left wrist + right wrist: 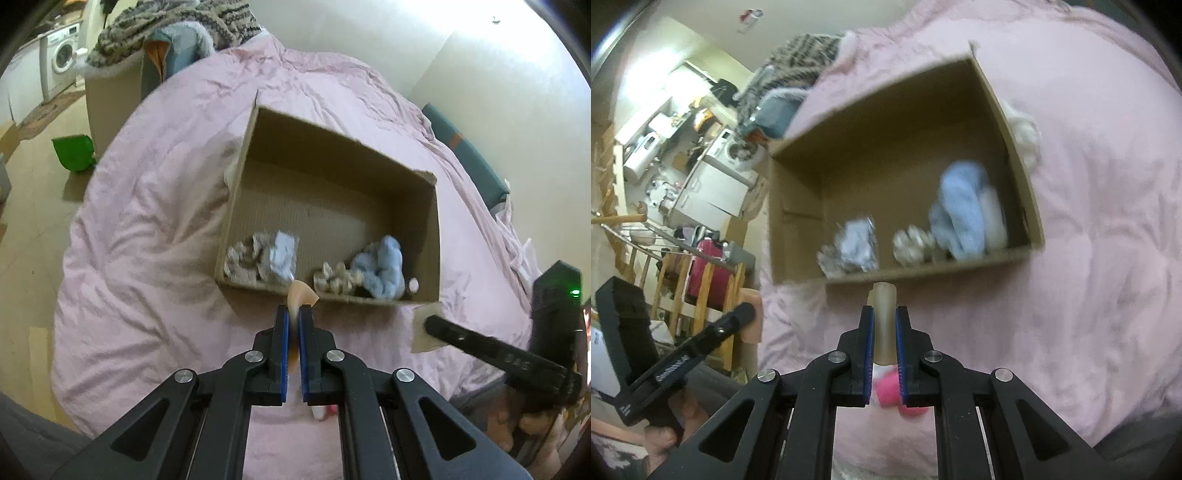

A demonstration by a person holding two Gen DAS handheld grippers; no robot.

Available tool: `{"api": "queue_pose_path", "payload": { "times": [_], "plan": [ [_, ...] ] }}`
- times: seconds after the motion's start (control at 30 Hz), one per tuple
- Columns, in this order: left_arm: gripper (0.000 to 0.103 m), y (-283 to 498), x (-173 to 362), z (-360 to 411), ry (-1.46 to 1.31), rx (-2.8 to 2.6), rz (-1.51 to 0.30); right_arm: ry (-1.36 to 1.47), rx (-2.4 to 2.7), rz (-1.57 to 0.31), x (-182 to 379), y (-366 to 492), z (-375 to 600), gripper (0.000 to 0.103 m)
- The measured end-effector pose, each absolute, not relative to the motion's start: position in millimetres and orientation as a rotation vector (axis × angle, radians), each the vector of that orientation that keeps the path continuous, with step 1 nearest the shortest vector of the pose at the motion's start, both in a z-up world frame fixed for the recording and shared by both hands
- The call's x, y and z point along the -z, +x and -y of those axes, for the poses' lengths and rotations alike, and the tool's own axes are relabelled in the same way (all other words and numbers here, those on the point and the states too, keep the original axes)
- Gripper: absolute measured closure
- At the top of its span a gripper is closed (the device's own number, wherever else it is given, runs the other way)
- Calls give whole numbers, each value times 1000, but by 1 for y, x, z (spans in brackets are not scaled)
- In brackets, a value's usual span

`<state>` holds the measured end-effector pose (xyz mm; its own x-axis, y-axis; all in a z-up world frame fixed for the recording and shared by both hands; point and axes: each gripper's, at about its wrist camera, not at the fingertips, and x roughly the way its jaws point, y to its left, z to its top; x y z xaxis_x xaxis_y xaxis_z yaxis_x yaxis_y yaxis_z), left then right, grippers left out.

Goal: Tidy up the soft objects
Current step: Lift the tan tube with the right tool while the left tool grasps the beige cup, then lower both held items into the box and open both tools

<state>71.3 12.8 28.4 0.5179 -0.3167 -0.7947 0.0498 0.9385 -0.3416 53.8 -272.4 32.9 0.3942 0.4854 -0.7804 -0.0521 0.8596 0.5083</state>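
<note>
An open cardboard box lies on a pink bed cover; it also shows in the right wrist view. Inside it lie a light blue fluffy cloth, a grey-white bundle and a beige patterned bundle. My left gripper is shut on a peach soft piece, just before the box's near wall. My right gripper is shut on a beige soft roll, also just short of the box's near wall. A pink soft object lies under the right gripper.
A white fluffy item lies outside the box against its wall. A patterned blanket and a teal cushion sit at the bed's far end. A green bag lies on the floor. A washing machine stands beyond. A wooden rack stands beside the bed.
</note>
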Motion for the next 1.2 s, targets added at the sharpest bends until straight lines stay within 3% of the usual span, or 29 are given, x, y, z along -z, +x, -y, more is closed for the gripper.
{"api": "queue_pose_path", "payload": {
  "times": [0.33, 0.7, 1.2],
  "plan": [
    [98, 121, -48, 2, -180, 199, -918, 403, -364, -1009, -62, 100, 276, 91],
    [98, 152, -4, 20, -76, 153, -881, 385, -321, -1056, -19, 128, 272, 91],
    [97, 150, 5, 34, -32, 192, -882, 337, -329, -1110, -1, 134, 253, 90]
  ]
}}
